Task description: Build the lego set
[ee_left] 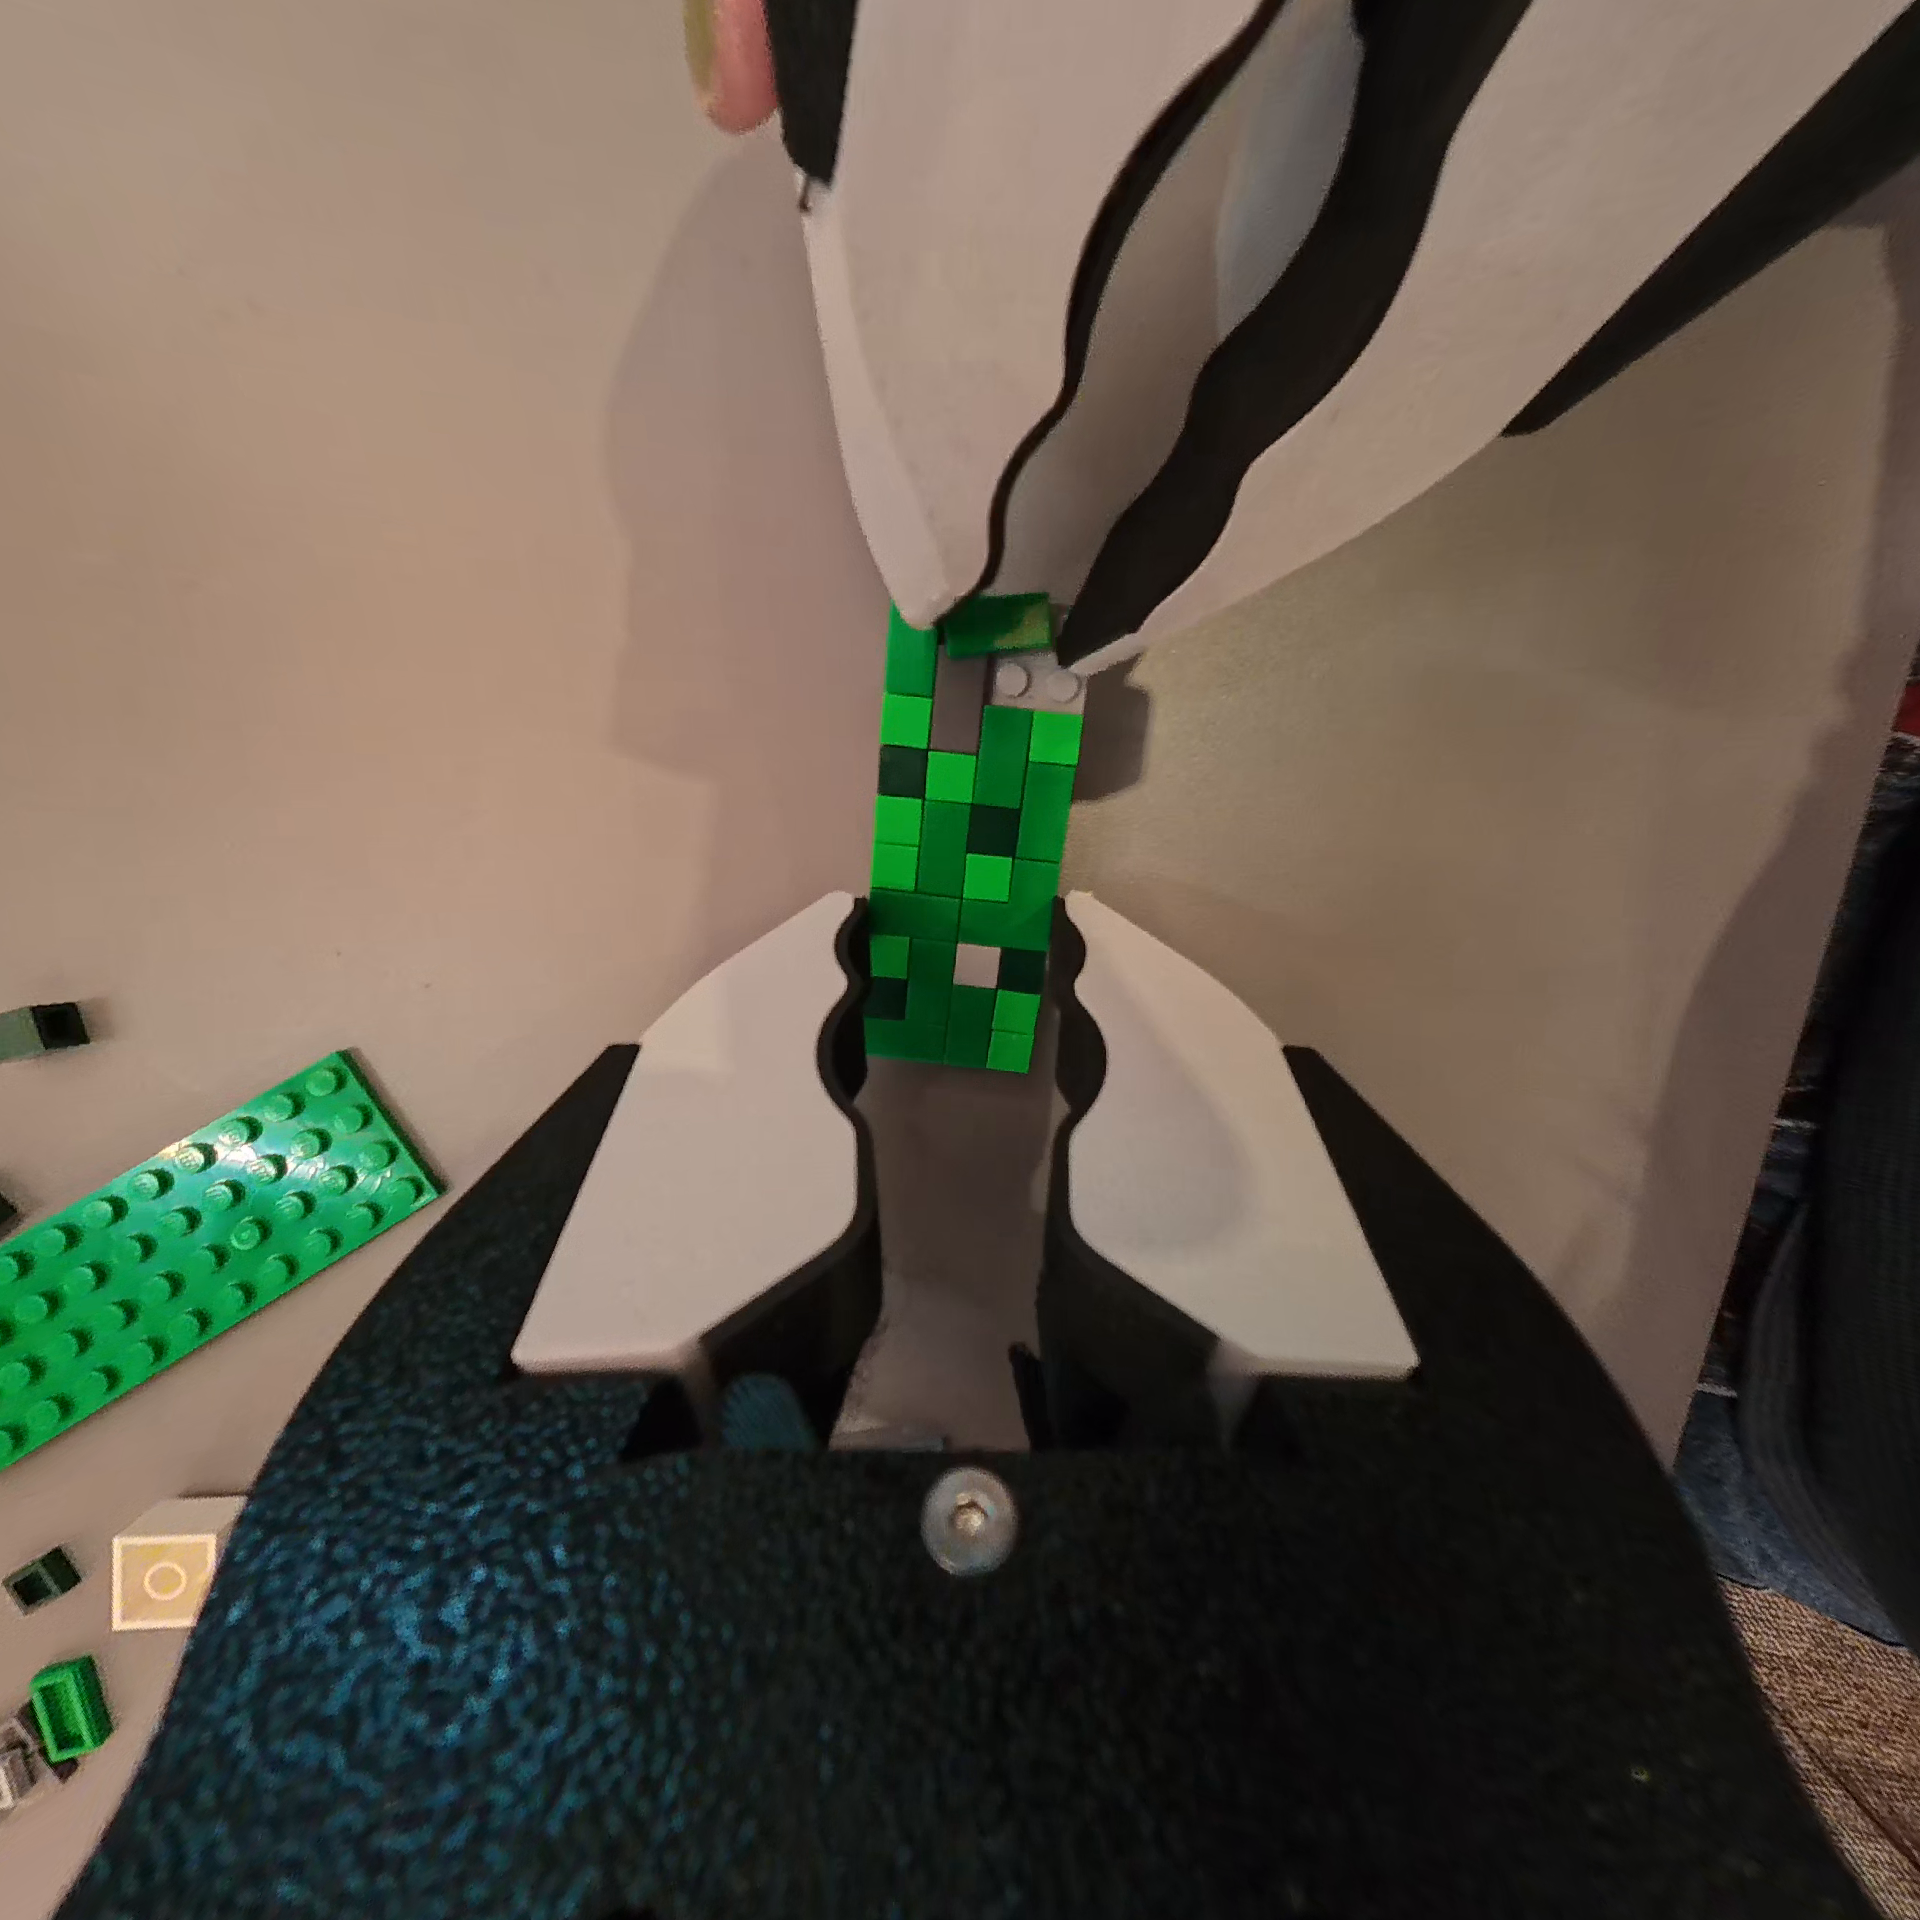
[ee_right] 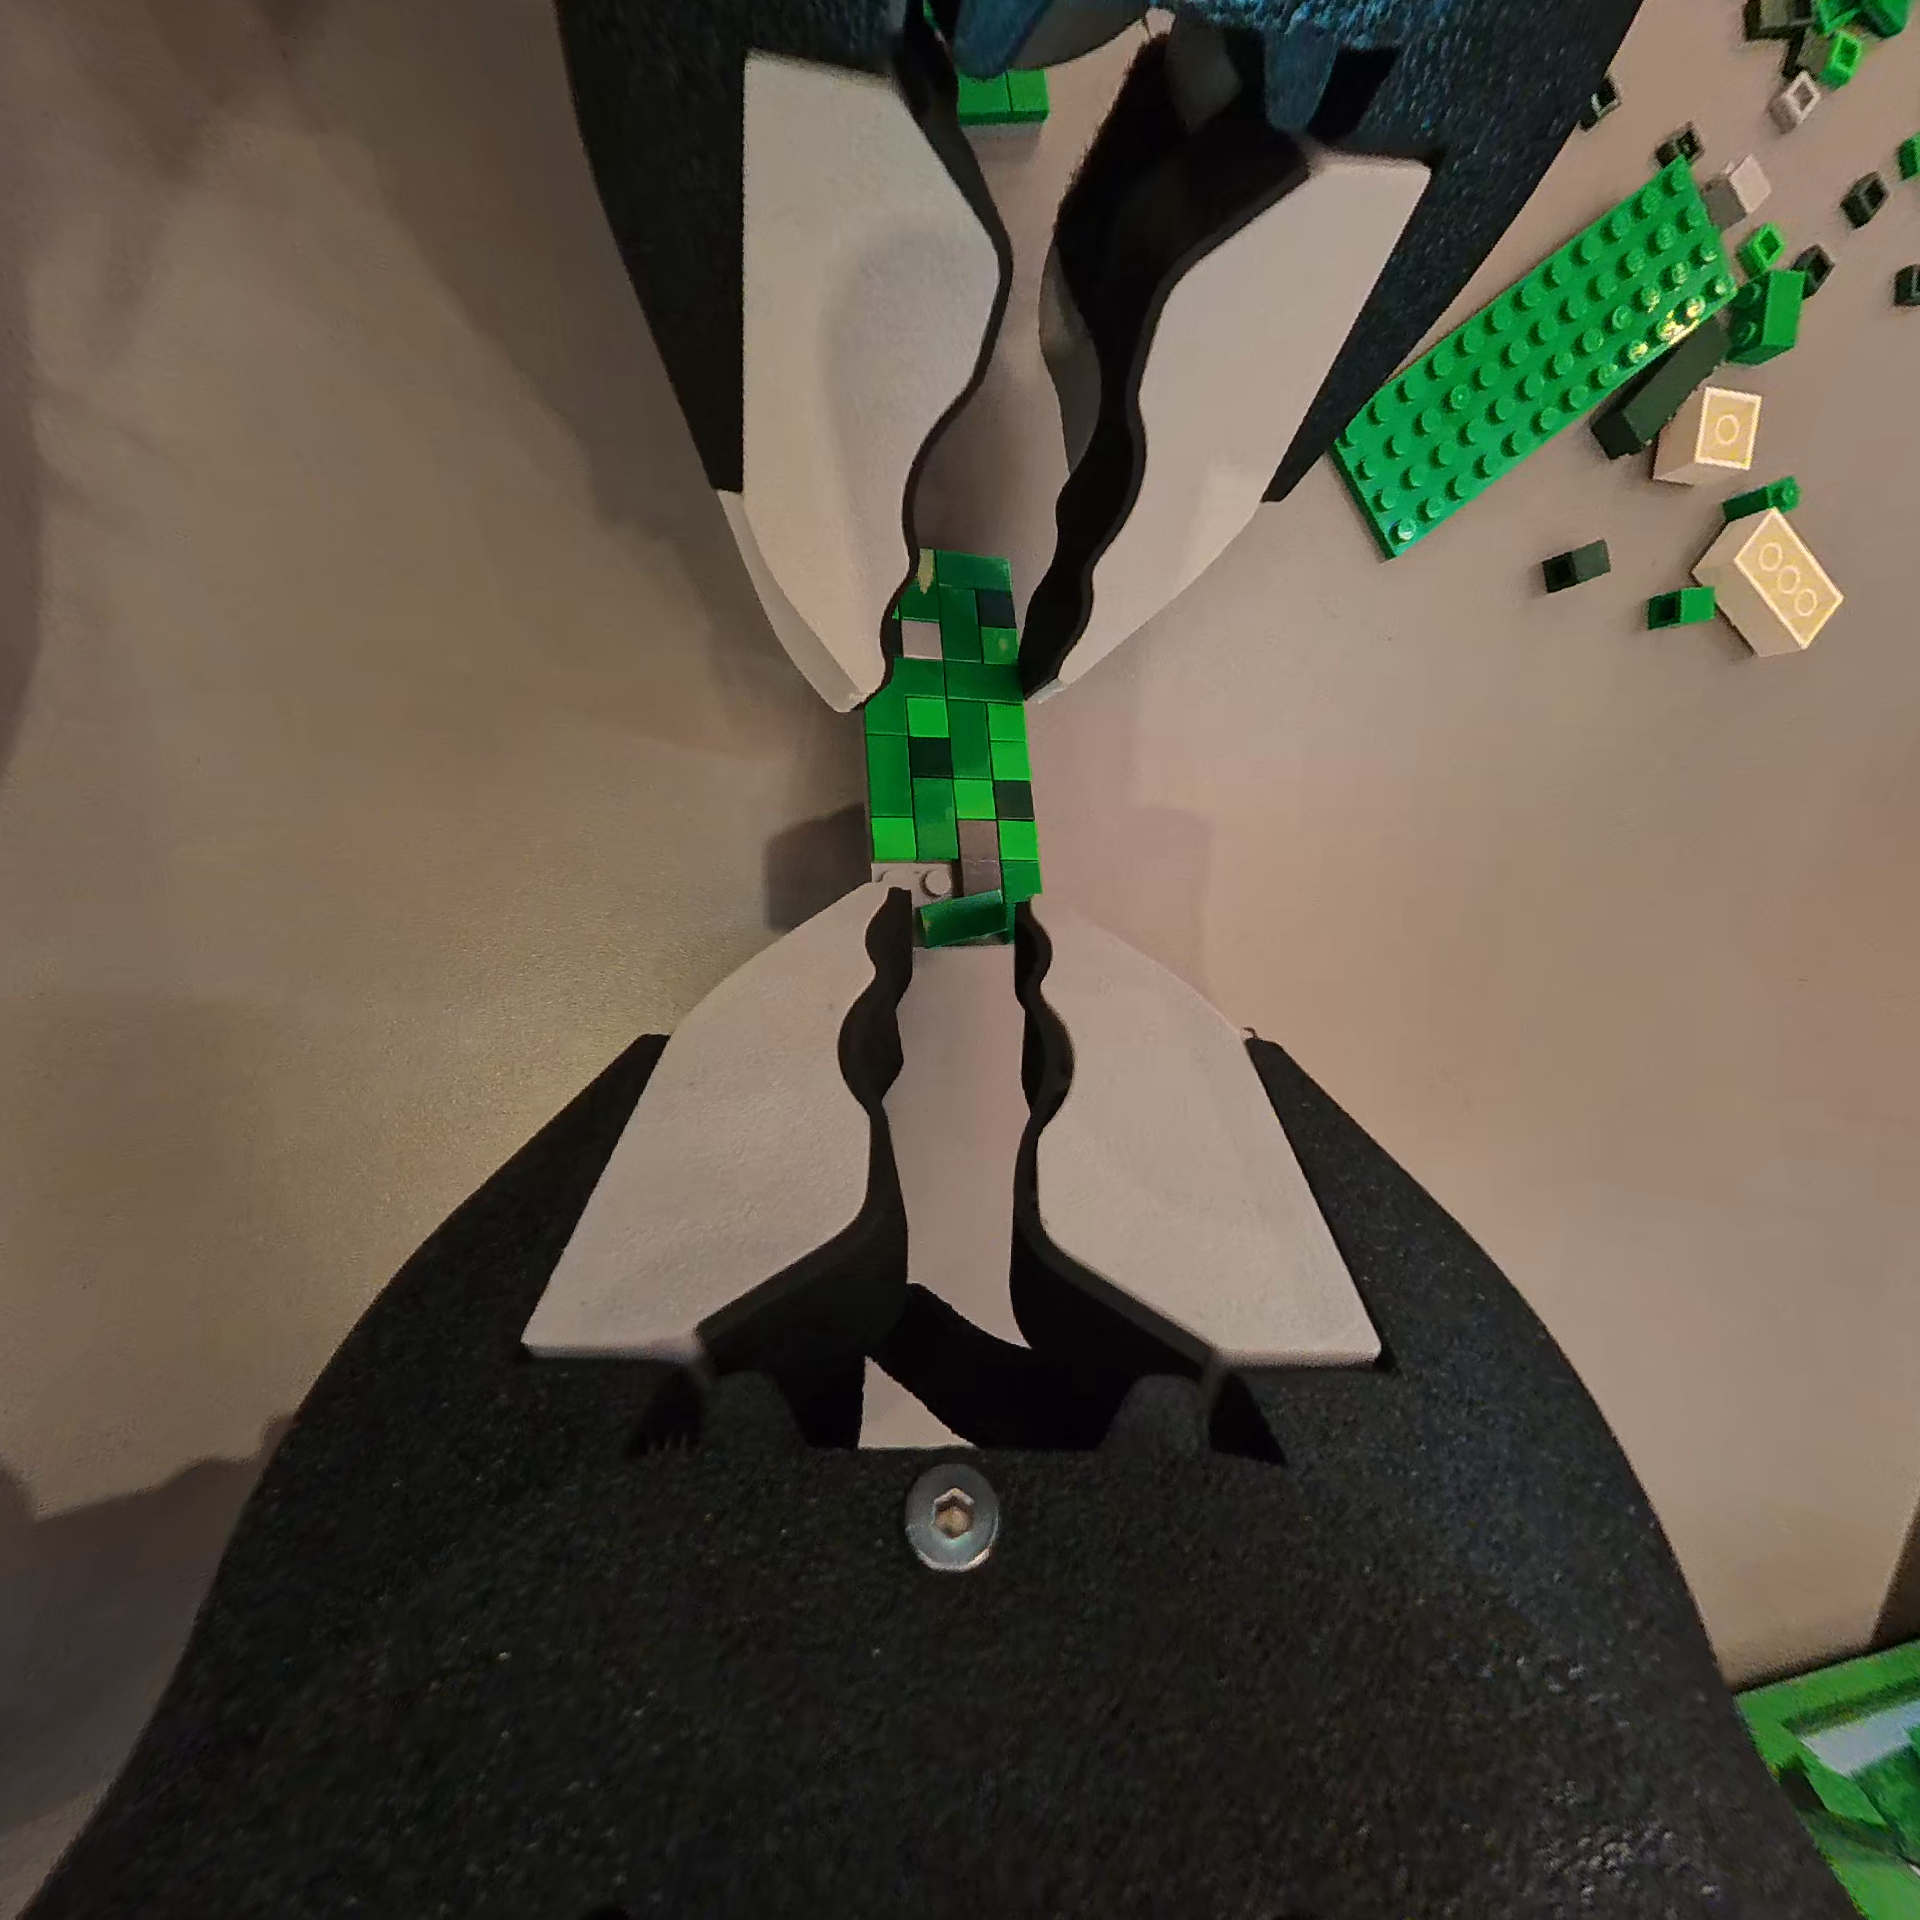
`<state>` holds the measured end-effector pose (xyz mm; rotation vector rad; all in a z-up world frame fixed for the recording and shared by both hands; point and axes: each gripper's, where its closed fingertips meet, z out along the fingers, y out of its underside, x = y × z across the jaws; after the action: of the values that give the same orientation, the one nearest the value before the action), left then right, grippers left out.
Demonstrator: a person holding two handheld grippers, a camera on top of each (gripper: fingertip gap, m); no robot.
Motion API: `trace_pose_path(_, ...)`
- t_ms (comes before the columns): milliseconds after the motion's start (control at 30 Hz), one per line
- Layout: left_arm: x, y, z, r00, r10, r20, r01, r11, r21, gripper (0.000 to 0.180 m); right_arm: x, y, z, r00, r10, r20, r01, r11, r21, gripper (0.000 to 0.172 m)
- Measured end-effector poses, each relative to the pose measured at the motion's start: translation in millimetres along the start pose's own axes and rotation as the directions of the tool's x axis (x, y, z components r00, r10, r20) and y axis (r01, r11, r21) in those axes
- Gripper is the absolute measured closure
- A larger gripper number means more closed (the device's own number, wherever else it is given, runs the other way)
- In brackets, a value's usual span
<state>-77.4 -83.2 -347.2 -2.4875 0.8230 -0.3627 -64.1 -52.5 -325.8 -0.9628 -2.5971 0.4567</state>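
Observation:
A long grey plate covered with light and dark green tiles (ee_left: 966, 831) lies lengthwise between the two grippers. My left gripper (ee_left: 961, 935) is shut on its near end, with both black pads pressed against its long sides. At the far end a few grey studs (ee_left: 1039, 683) are bare. My right gripper (ee_right: 958, 914) is shut on a small dark green tile (ee_right: 966, 920), held slightly tilted right at those bare studs (ee_right: 925, 881). The right wrist view shows the tiled plate (ee_right: 951, 769) with the left gripper (ee_right: 945, 675) clamping its far end. The left wrist view shows the right gripper (ee_left: 1003, 634) with the tile (ee_left: 997, 623).
A large green studded baseplate (ee_left: 197, 1247) lies on the beige table to my left; it also shows in the right wrist view (ee_right: 1538, 353). Near it are white bricks (ee_right: 1766, 592), a white tile (ee_left: 166, 1579) and several small green and dark pieces (ee_left: 68, 1704). Dark fabric (ee_left: 1829, 1247) lies past the table's right edge.

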Motion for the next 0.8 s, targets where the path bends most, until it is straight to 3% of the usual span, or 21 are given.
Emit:
trace_pose_path(200,-2,0,-2,1.0,-0.007,0.01,0.007,1.0,0.004,0.148,7,4,-7,0.997,0.047,-0.055,-0.045,0.998,0.035,0.151)
trace_pose_path(300,-5,-1,-4,1.0,-0.01,0.026,0.01,1.0,0.018,0.148,19,4,-19,0.958,0.27,-0.099,-0.251,0.953,0.17,0.153)
trace_pose_path(367,-8,-2,-6,0.999,-0.013,0.043,0.011,1.0,0.029,0.148,23,7,-24,0.879,0.477,-0.022,-0.453,0.847,0.278,0.152)
trace_pose_path(467,-12,-4,-7,0.997,-0.005,0.077,0.002,0.999,0.044,0.148,27,9,-29,0.668,0.718,0.193,-0.724,0.568,0.391,0.149)
trace_pose_path(567,-14,-8,-10,0.996,0.004,0.094,-0.01,0.998,0.063,0.148,22,5,-30,0.438,0.775,0.455,-0.889,0.299,0.347,0.14)
trace_pose_path(667,-15,-9,-11,0.994,0.013,0.107,-0.021,0.997,0.069,0.148,15,1,-25,0.311,0.748,0.586,-0.946,0.183,0.269,0.137)
trace_pose_path(800,-13,-10,-10,0.994,0.02,0.107,-0.027,0.998,0.065,0.148,13,-2,-18,0.269,0.74,0.616,-0.959,0.147,0.241,0.141)
